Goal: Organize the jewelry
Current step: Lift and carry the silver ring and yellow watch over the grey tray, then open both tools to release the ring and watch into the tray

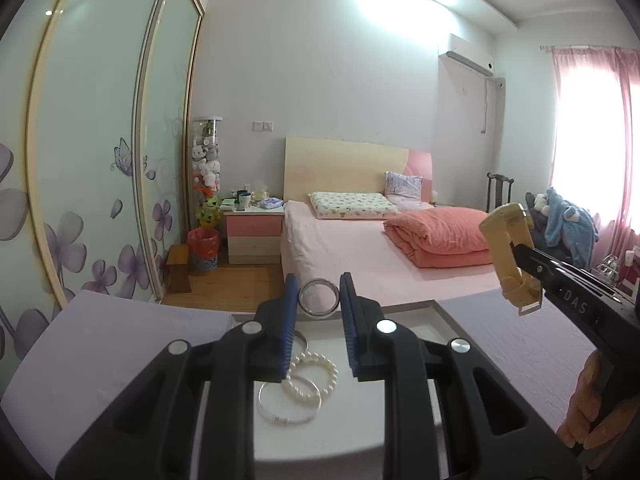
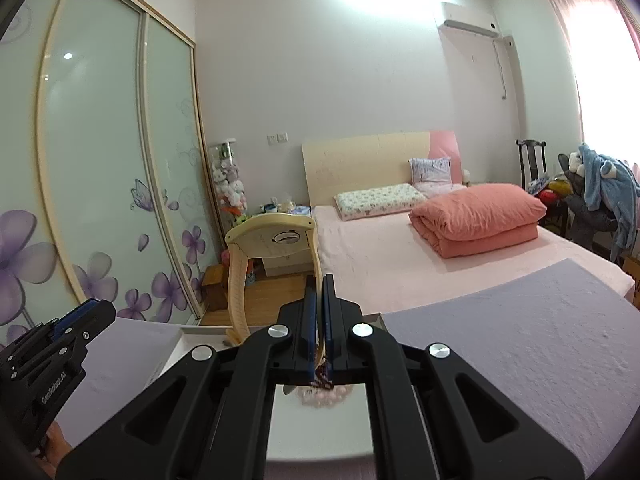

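Blue-padded left gripper (image 1: 319,300) fingers are pinching a silver metal bangle (image 1: 319,297) above the white tray (image 1: 416,322), where pearl bracelets (image 1: 310,376) are lying, likely for sorting. Right gripper (image 2: 319,304) fingers, pressed together, are clamping a cream plastic wristwatch (image 2: 272,252) by its strap, lifted clear.

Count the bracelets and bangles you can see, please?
4. One bangle held up in the left hand-held gripper; pearl bracelet and two silver bangles in the white tray. More may be hidden.
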